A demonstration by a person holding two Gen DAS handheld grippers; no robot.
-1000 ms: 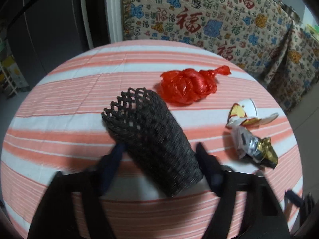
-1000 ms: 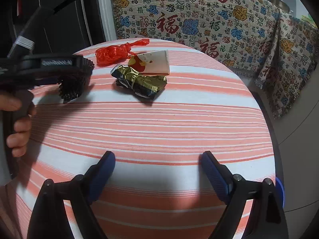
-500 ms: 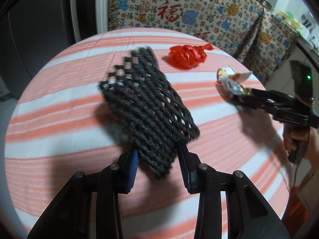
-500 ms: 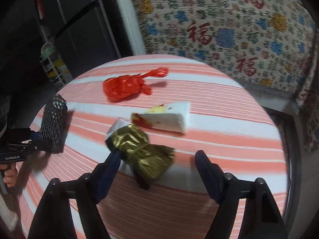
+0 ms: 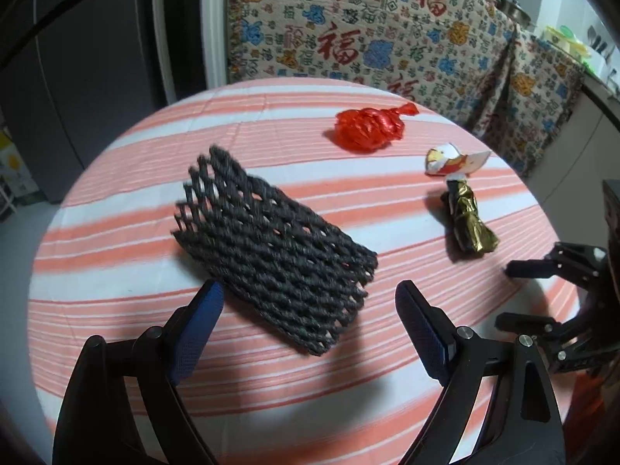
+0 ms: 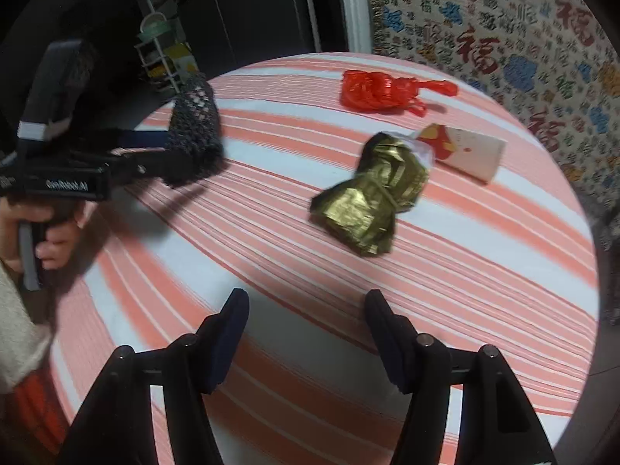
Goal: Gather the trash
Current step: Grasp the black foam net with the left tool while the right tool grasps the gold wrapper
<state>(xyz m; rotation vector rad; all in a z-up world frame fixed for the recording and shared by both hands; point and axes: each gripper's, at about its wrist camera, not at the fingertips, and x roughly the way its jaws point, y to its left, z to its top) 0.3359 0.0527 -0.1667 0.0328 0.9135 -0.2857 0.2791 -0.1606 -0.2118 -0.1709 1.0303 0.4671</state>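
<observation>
The left gripper (image 5: 306, 310) jaws are being opened wide, the black woven foam-mesh sleeve (image 5: 271, 248) being left unpressed between and ahead of them; nothing is being held by the half-open right gripper (image 6: 306, 310), the crumpled gold foil wrapper (image 6: 368, 201) lying ahead

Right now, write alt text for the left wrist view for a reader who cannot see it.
The left gripper hangs over a round striped table, its jaws opening around a black foam net, neither pad pressing it. Farther off lie a red plastic bag, a torn paper cup and a gold wrapper; the right gripper enters from the right edge.
</observation>
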